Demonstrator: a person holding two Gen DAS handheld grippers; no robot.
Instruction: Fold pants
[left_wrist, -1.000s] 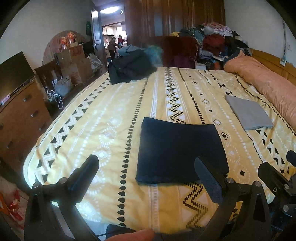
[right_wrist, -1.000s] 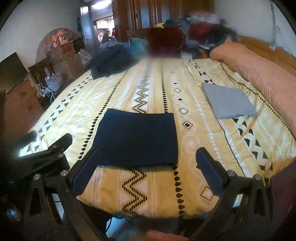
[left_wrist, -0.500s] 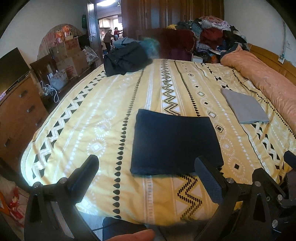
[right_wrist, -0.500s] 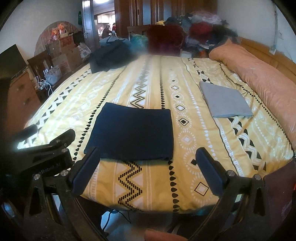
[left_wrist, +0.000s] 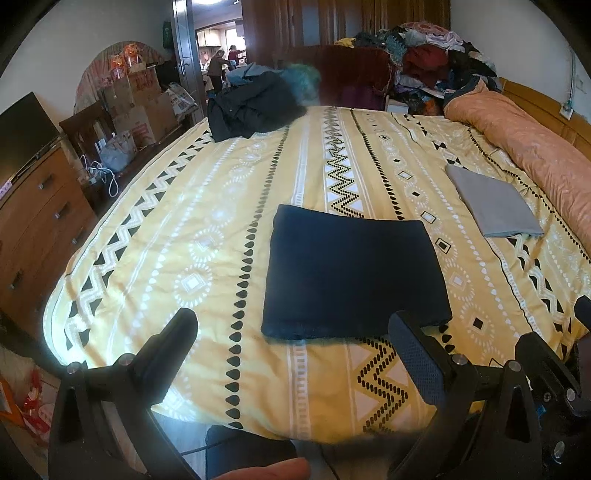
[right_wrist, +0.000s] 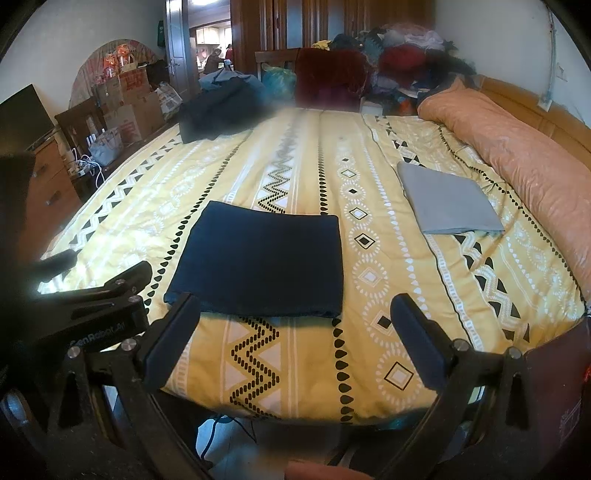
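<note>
The dark navy pants (left_wrist: 351, 273) (right_wrist: 258, 262) lie folded into a neat flat rectangle on the yellow patterned bedspread (left_wrist: 207, 236) (right_wrist: 388, 280), near the bed's front edge. My left gripper (left_wrist: 295, 343) hovers open over the front edge of the bed, short of the pants, with nothing between its fingers. My right gripper (right_wrist: 295, 325) is open too, held off the bed's front edge and touching nothing. The left gripper's body (right_wrist: 99, 314) shows at the left of the right wrist view.
A folded grey garment (left_wrist: 495, 203) (right_wrist: 447, 203) lies to the right, beside a long orange pillow (left_wrist: 535, 151). A dark jacket heap (left_wrist: 255, 107) sits at the far end. A wooden dresser (left_wrist: 33, 221) stands left; a clothes pile (left_wrist: 428, 66) is behind the bed.
Both grippers have drawn back from the bed and risen a little; the pants sit farther from the fingers. The pants themselves have not moved.
</note>
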